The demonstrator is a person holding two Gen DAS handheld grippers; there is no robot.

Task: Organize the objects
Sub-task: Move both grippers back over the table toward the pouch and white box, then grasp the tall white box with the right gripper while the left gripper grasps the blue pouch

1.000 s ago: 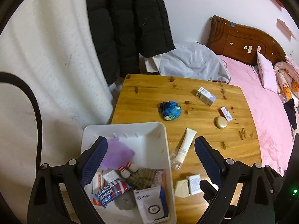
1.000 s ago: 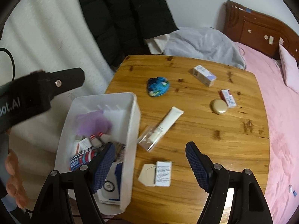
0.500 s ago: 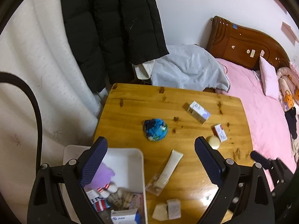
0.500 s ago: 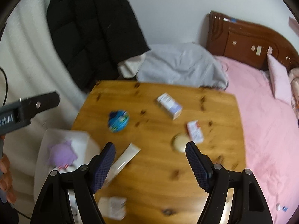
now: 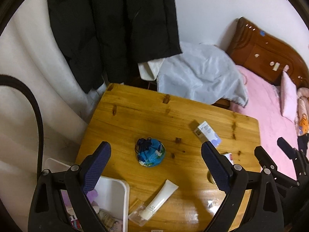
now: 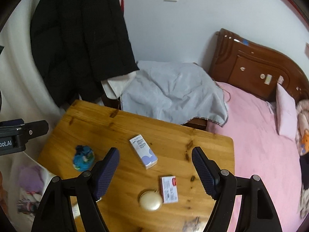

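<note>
On the wooden table (image 5: 135, 114) lies a blue drawstring pouch (image 5: 151, 152), framed between the fingers of my open left gripper (image 5: 155, 165), which hovers above it and holds nothing. A white tube (image 5: 159, 200) lies nearer, beside the white bin (image 5: 114, 195) at lower left. In the right wrist view my right gripper (image 6: 155, 171) stands open and empty over a white-and-purple box (image 6: 143, 151), a small red-and-white box (image 6: 169, 189) and a round cream compact (image 6: 151, 202). The pouch (image 6: 83, 158) sits to its left.
A black coat (image 5: 115, 31) hangs on the wall behind the table. A grey cloth (image 6: 173, 90) is draped at the table's far edge. The pink bed (image 6: 260, 145) with a wooden headboard (image 6: 256, 65) borders the table's right side. The bin holds several small items.
Both grippers have swung away from the bin toward the far and right parts of the table. The pouch now sits between the left fingers; the boxes and compact sit between the right fingers.
</note>
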